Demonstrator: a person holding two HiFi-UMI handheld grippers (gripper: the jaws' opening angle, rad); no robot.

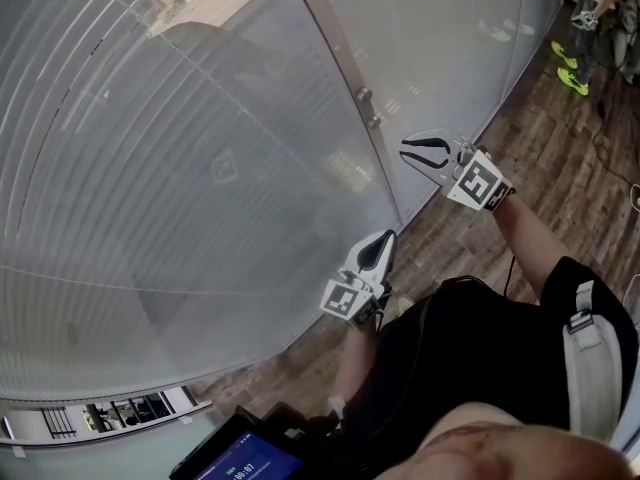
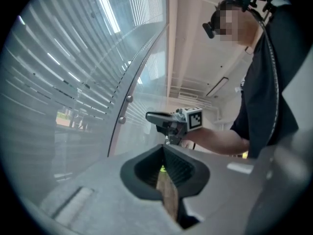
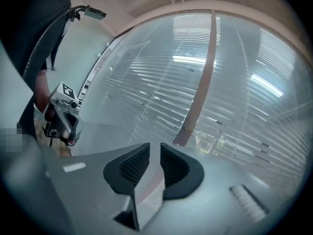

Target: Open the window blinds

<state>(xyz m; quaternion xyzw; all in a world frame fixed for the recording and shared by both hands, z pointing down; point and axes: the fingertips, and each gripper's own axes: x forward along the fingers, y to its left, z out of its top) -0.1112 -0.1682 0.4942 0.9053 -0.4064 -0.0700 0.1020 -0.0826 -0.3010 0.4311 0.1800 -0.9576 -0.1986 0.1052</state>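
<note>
Slatted window blinds (image 1: 180,168) hang closed behind a curved glass wall; they also fill the left gripper view (image 2: 58,72) and the right gripper view (image 3: 234,97). A slim frame post (image 1: 340,78) with two small round knobs (image 1: 365,96) divides the panes. My left gripper (image 1: 375,253) is near the glass at its lower edge, shut with nothing in it (image 2: 164,148). My right gripper (image 1: 425,153) is higher and further right, beside the post, and holds nothing. Its jaws (image 3: 155,148) stand a narrow gap apart. Each gripper sees the other: the right one (image 2: 154,116), the left one (image 3: 68,129).
Wood-plank floor (image 1: 560,138) runs along the right of the glass. Another person's feet in yellow-green shoes (image 1: 572,78) stand at the top right. A dark device with a lit screen (image 1: 245,458) sits at the bottom, near a low sill (image 1: 120,413).
</note>
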